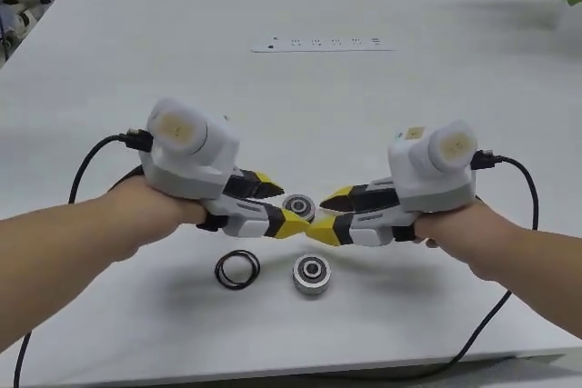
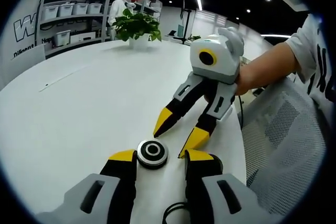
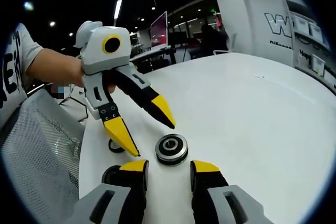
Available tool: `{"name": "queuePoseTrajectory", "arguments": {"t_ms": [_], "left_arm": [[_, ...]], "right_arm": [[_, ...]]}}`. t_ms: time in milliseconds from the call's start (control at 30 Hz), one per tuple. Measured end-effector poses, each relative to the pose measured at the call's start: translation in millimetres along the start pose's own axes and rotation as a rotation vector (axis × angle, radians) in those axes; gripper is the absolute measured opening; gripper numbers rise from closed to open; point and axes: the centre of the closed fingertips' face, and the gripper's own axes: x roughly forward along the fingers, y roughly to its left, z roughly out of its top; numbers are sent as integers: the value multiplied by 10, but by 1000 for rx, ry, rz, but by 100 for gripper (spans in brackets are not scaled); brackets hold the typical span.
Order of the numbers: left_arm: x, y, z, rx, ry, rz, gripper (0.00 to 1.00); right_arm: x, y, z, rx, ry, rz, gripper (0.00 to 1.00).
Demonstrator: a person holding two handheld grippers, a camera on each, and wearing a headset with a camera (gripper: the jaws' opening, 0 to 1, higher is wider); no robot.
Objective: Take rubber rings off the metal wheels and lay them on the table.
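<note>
Small metal wheel w/ black rubber ring (image 1: 298,207) sits on white table (image 1: 409,61), between the facing tips. Left gripper (image 1: 284,206) & right gripper (image 1: 320,213): jaws spread, nothing held. Bare silver wheel (image 1: 312,274) & loose black rubber rings (image 1: 237,269) lie nearer. Best approach, I'd say: one gripper pins the wheel, other nips just the rubber edge & peels slowly outward.
</note>
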Motion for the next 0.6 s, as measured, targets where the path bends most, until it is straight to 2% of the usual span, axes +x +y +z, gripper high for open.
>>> {"name": "queuePoseTrajectory", "arguments": {"t_ms": [333, 500, 600], "left_arm": [[68, 38, -17, 6, 15, 6, 23], [74, 52, -16, 30, 15, 17, 15], [87, 34, -15, 49, 18, 21, 14]], "right_arm": [[4, 6, -6, 3, -2, 2, 30], [6, 3, -9, 1, -2, 0, 30], [7, 4, -6, 1, -3, 0, 30]]}}
